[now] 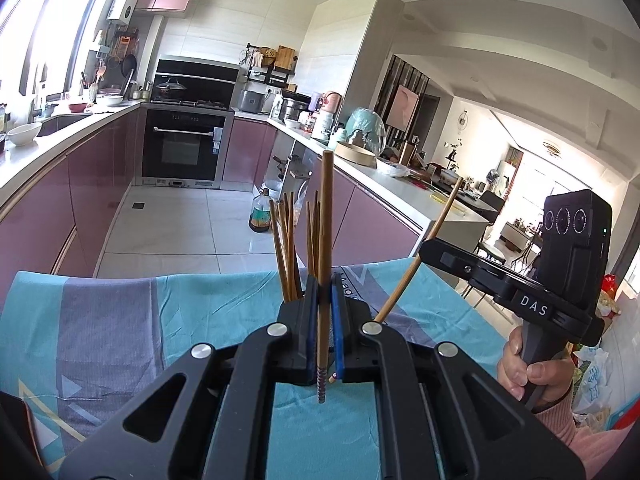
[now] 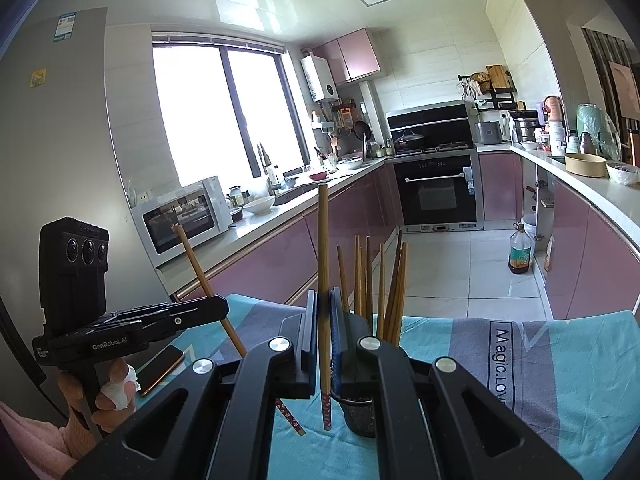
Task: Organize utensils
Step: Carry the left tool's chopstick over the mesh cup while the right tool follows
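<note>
Mid-sort, one chopstick clamped in each hand-held gripper!

Left hand-held gripper [image 1: 325,300] pinching an upright chopstick [image 1: 325,216]; right hand-held gripper [image 2: 323,320] pinching another [image 2: 323,248]. Just beyond the fingertips, bundle of chopsticks [image 2: 380,280] already standing in mesh holder [image 2: 360,416] on cloth-covered counter [image 2: 560,360]. Two held sticks yet to drop in.

Pink cabinets [image 2: 280,256] line a daylit kitchen with a big window [image 2: 224,108], black oven [image 1: 184,148] and white floor tiles [image 1: 192,232].

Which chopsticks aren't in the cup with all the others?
Two brown wooden chopsticks: one pinched upright in the left hand-held gripper, one in the right hand-held gripper. The others stand bunched in the dark mesh cup.
</note>
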The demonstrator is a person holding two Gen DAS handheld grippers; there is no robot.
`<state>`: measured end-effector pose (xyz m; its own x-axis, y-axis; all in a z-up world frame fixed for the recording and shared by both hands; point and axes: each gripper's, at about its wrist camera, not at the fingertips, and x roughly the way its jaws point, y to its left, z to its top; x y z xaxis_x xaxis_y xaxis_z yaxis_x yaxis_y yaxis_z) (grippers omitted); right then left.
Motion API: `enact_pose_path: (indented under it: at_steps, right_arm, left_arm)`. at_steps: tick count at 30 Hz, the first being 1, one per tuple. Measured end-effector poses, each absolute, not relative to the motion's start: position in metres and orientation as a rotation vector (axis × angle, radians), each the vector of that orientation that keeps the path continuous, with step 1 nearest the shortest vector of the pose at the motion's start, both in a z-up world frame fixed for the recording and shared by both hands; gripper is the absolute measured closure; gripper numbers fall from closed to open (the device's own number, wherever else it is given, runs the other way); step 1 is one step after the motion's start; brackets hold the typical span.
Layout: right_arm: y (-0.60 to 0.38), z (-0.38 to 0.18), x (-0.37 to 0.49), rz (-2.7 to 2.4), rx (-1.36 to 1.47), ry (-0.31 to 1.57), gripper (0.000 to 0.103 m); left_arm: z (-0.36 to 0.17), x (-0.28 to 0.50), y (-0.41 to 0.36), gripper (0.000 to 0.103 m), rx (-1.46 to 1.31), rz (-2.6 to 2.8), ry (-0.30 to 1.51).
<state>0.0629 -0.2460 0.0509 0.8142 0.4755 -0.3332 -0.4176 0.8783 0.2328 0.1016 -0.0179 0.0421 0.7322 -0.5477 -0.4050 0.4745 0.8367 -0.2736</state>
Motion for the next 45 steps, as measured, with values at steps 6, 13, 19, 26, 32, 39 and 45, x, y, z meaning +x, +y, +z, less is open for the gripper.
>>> enact_pose_path:
  at_steps: [6, 13, 19, 26, 32, 39, 45]
  right_arm:
    - [-0.246, 0.052, 0.064, 0.477, 0.151, 0.393, 0.098]
    - [-0.247, 0.053, 0.065, 0.476, 0.151, 0.393, 0.098]
    - [-0.249, 0.058, 0.070, 0.473, 0.150, 0.388, 0.098]
    - [-0.248, 0.064, 0.075, 0.471, 0.145, 0.378, 0.098]
    - [-0.249, 0.066, 0.078, 0.468, 0.144, 0.370, 0.098]
    - [-0.249, 0.068, 0.081, 0.471, 0.147, 0.368, 0.098]
    - [-0.247, 0.075, 0.085, 0.474, 0.145, 0.353, 0.098]
  left_arm:
    - [0.048, 0.105, -0.020, 0.096, -0.151, -0.564, 0.487]
    - [0.053, 0.106, -0.022, 0.096, -0.148, -0.567, 0.480]
    - [0.058, 0.106, -0.022, 0.096, -0.143, -0.565, 0.474]
    - [0.061, 0.104, -0.023, 0.096, -0.139, -0.566, 0.464]
    - [0.064, 0.103, -0.027, 0.096, -0.132, -0.563, 0.453]
    - [0.069, 0.100, -0.026, 0.096, -0.133, -0.559, 0.438]
    - [0.076, 0.100, -0.029, 0.096, -0.132, -0.558, 0.421]
